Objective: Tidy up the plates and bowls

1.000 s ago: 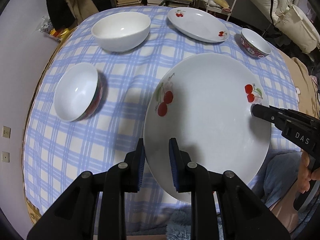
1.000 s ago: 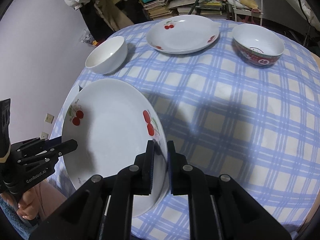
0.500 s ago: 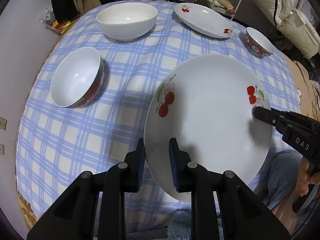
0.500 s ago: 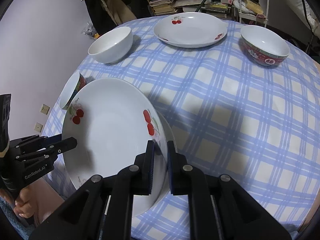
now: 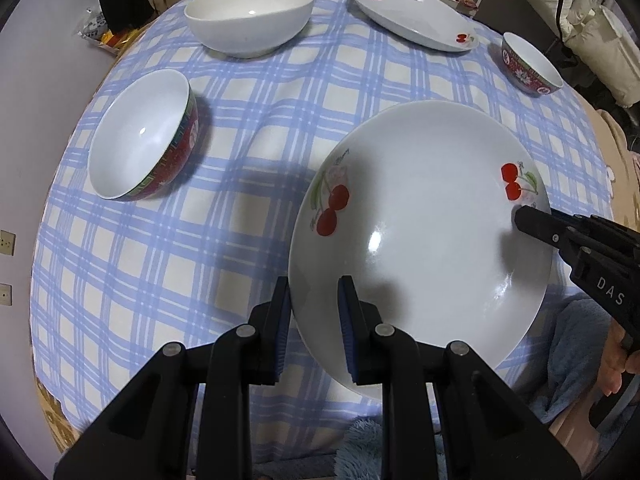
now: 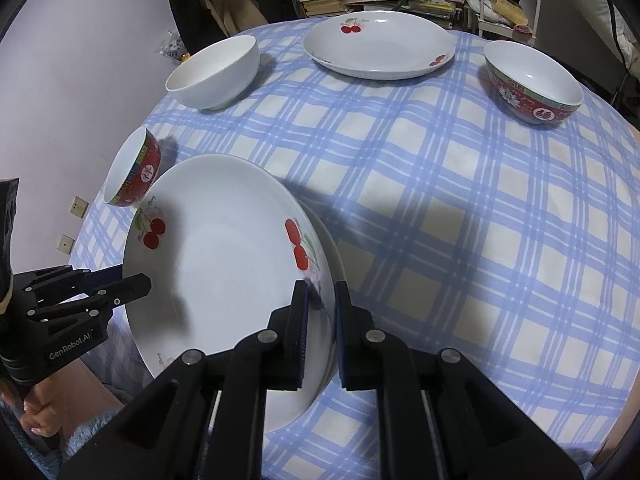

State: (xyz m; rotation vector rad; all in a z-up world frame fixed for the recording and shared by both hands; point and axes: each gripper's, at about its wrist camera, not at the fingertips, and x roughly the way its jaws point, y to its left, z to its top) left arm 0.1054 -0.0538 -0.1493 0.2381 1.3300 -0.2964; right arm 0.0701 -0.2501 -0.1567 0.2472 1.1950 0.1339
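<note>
Both grippers' fingers pinch opposite rims of the cherry plate (image 5: 420,232): left gripper (image 5: 314,316) loosely, right gripper (image 6: 320,320) tightly. Uneven lowering could slip it onto the checked tabletop (image 6: 460,220).

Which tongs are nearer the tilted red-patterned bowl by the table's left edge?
Left. The left tongs grip the cherry plate on the rim side facing that red-patterned bowl; the right tongs grip the opposite rim, farther away.
</note>
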